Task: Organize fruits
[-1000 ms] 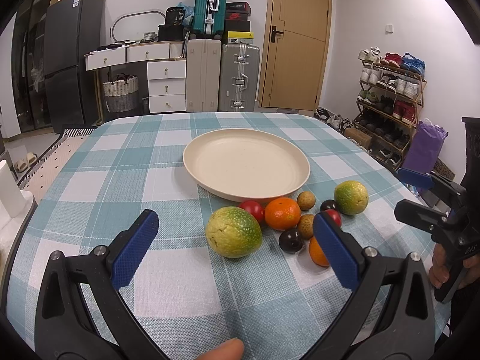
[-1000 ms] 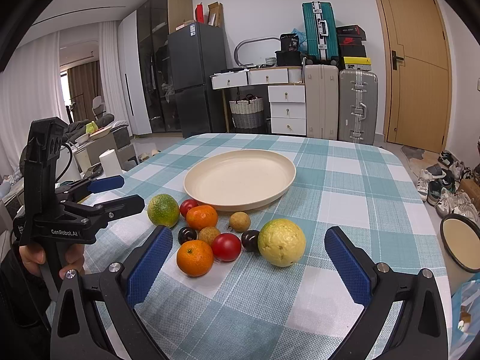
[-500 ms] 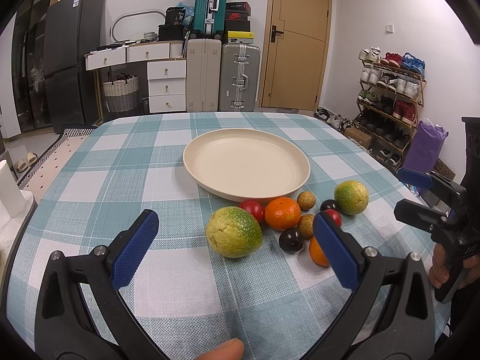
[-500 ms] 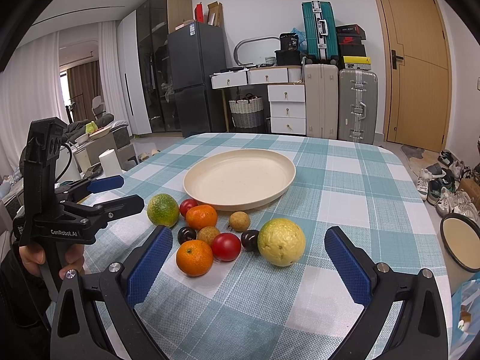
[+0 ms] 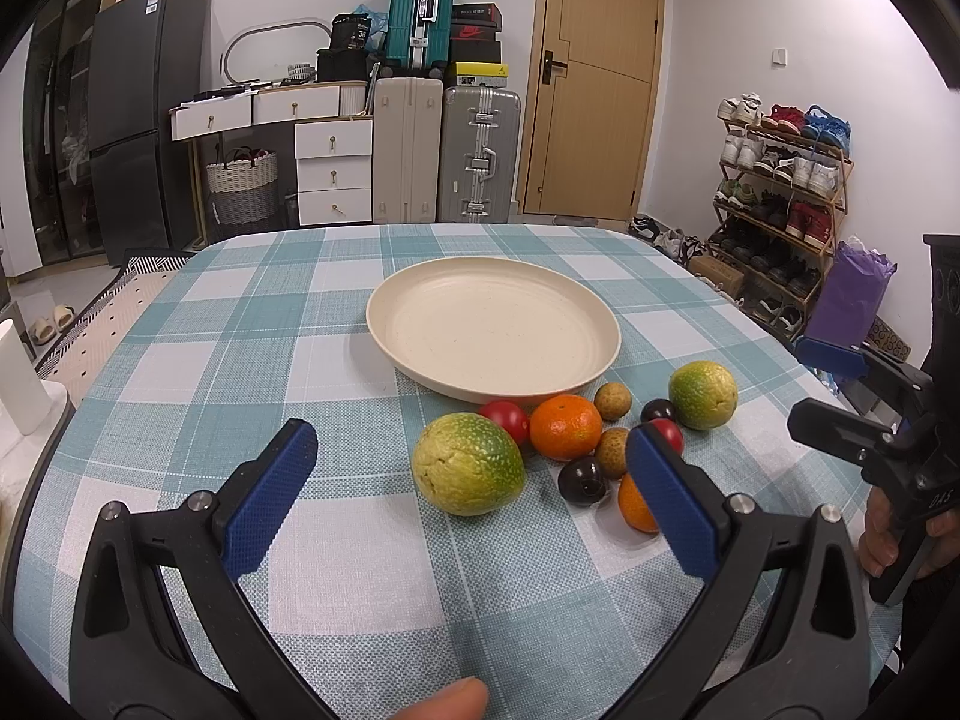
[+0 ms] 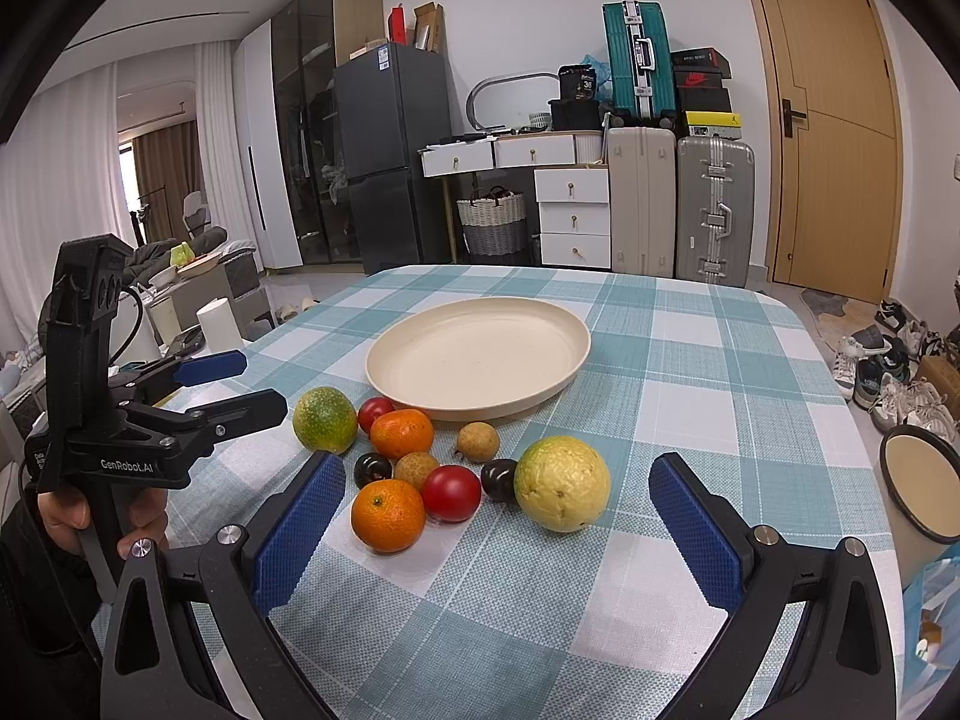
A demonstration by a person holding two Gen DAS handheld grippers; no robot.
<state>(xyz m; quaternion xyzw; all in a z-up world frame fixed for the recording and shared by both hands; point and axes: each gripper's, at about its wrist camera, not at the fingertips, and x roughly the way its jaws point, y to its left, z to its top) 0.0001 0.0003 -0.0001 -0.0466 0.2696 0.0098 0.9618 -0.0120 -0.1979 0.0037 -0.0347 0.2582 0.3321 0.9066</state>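
A cream plate (image 5: 420, 294) (image 6: 558, 324) sits empty mid-table. Several fruits cluster at its near edge. They include a large yellow-green citrus (image 5: 468, 463) (image 6: 561, 483), a smaller green citrus (image 5: 702, 394) (image 6: 324, 419), two oranges (image 5: 564, 425) (image 6: 387, 514), red tomatoes (image 6: 450, 493), dark plums (image 5: 582, 480) and brown longans (image 6: 477, 441). My left gripper (image 5: 474, 492) is open and empty, just short of the large citrus. My right gripper (image 6: 498, 531) is open and empty, facing the cluster. Each gripper shows in the other's view (image 5: 840, 387) (image 6: 234, 387).
A teal-and-white checked cloth (image 5: 252, 360) covers the table. A round cream-faced object (image 6: 924, 489) lies off the table's right edge. A white cylinder (image 5: 18, 384) stands beyond the left edge. Suitcases, drawers and a shoe rack line the far walls.
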